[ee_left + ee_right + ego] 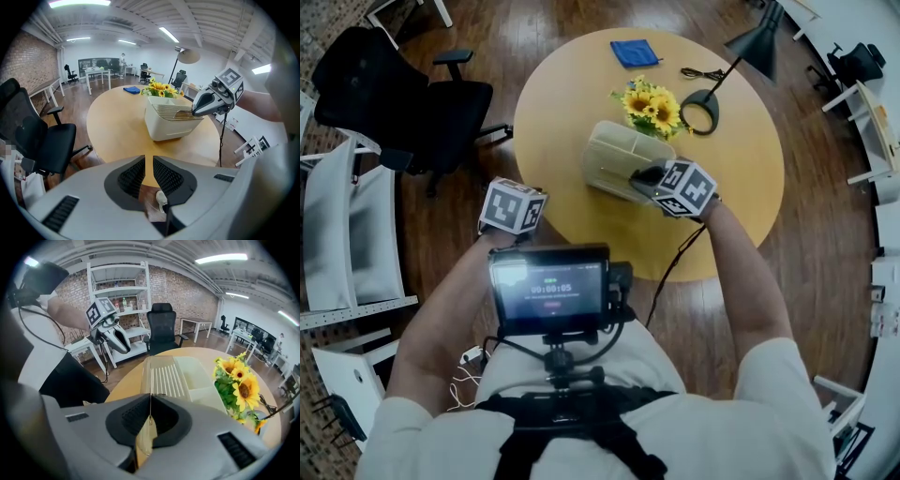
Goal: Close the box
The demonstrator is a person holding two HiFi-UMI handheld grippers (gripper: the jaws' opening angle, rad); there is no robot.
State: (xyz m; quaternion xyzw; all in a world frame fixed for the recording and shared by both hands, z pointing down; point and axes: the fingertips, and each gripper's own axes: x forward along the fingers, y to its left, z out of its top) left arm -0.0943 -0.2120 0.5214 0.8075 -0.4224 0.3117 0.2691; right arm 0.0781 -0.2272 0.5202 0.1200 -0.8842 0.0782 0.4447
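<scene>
My right tool [150, 404] is clamped on the edge of the lid [165, 378]. The box [617, 157] sits mid-frame on the tabletop [572, 103]. My left tool [148, 165] is barely parted and holding nothing.

One table [572, 103], one box [614, 155], one lamp [759, 45], one sunflower bunch [652, 107], one cloth [635, 52]; two grippers: left gripper [149, 172], right gripper [150, 417].

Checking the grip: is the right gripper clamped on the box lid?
Yes, the right gripper is shut on the edge of the lid.
</scene>
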